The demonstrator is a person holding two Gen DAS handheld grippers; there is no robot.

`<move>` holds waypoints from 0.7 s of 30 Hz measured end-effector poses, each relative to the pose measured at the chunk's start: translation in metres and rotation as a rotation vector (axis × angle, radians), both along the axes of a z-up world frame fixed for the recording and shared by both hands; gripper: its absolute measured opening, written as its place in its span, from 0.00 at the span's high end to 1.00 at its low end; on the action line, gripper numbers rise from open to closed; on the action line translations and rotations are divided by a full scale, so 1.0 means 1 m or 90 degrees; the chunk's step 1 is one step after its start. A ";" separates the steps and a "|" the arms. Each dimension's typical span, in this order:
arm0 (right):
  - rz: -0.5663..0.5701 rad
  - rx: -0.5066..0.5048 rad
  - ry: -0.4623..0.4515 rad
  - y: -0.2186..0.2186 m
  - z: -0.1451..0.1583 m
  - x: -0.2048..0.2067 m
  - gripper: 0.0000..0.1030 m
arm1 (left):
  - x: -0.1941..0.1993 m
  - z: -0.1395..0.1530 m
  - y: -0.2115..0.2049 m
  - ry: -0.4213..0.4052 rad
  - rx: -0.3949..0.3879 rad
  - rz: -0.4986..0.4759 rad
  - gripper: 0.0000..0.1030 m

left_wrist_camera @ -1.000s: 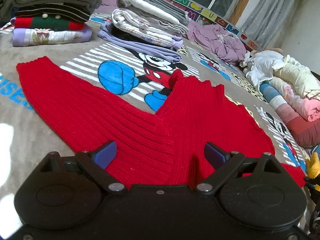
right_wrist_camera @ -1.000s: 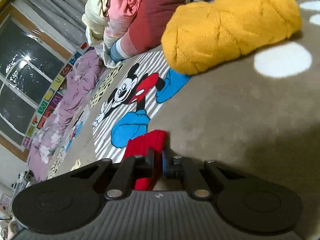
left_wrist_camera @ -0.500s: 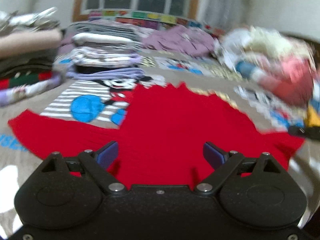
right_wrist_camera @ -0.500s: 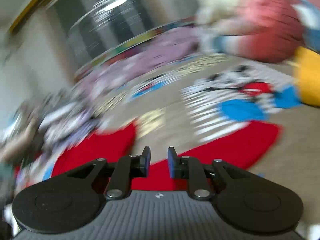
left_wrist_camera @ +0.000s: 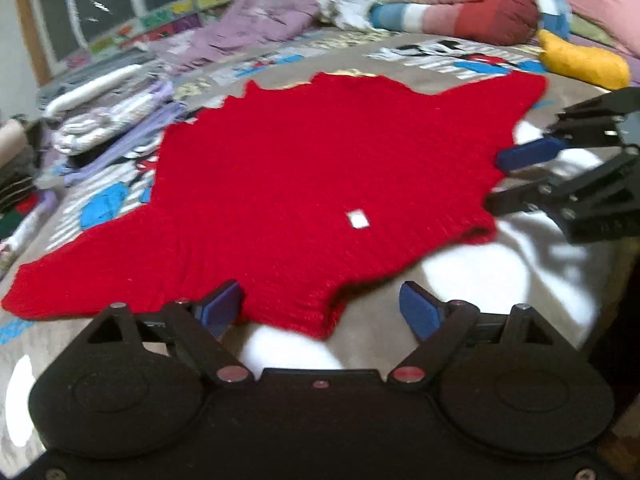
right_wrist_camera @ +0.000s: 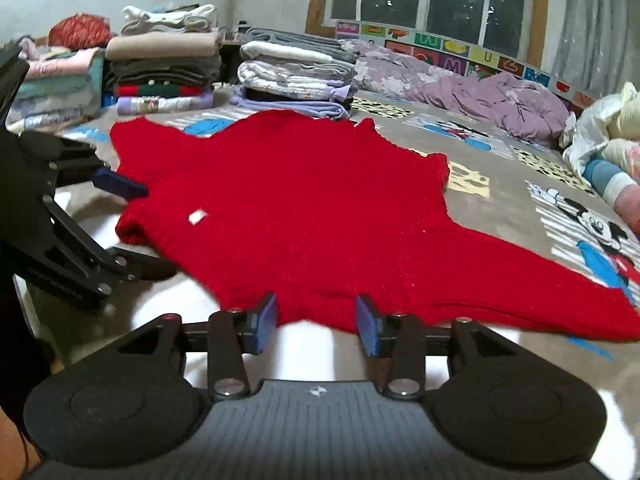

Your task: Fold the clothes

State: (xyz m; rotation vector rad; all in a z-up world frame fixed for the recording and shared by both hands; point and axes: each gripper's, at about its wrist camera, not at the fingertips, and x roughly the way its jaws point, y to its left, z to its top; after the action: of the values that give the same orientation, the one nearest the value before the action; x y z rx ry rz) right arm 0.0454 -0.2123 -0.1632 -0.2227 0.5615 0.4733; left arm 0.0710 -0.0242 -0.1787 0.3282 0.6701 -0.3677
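Red sweater (left_wrist_camera: 320, 184) lies flat mid-frame (ready for folding). Left gripper (left_wrist_camera: 320, 310) spread, closing, nothing pinched, at near hem; right gripper (right_wrist_camera: 316, 326) opening, empty.

The left gripper (left_wrist_camera: 320, 306) has a matte black body with 2 round domed housings at its sides, black linkage arms on silver pivot screws, and 2 flat blue finger pads (left_wrist_camera: 219, 307). A small silver screw sits at the middle of its front edge. The right gripper (right_wrist_camera: 316, 322) has the same build, but its centre plate is grey and ribbed with a small white mark, and its blue pads (right_wrist_camera: 267, 322) are narrower
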 end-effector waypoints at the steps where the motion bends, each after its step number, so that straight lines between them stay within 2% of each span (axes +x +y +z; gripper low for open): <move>1: -0.001 0.013 0.004 -0.003 0.001 0.001 0.56 | -0.001 0.004 0.004 0.005 -0.011 -0.009 0.16; 5: -0.031 0.112 0.020 -0.021 0.001 0.020 0.56 | 0.004 0.025 0.018 -0.004 -0.087 -0.003 0.16; 8: -0.050 0.160 0.025 -0.031 0.004 0.040 0.56 | 0.016 0.036 0.028 -0.013 -0.134 0.020 0.16; 14: -0.076 0.205 0.021 -0.040 0.016 0.094 0.56 | 0.060 0.048 0.048 -0.014 -0.183 0.080 0.17; 21: -0.078 0.201 0.020 -0.037 0.029 0.168 0.54 | 0.127 0.070 0.086 -0.010 -0.268 0.125 0.19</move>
State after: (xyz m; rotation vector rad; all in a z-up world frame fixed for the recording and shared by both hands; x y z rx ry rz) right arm 0.2134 -0.2497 -0.1343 0.1197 0.5199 0.4396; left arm 0.1982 0.0614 -0.1092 -0.1346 0.5866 -0.3092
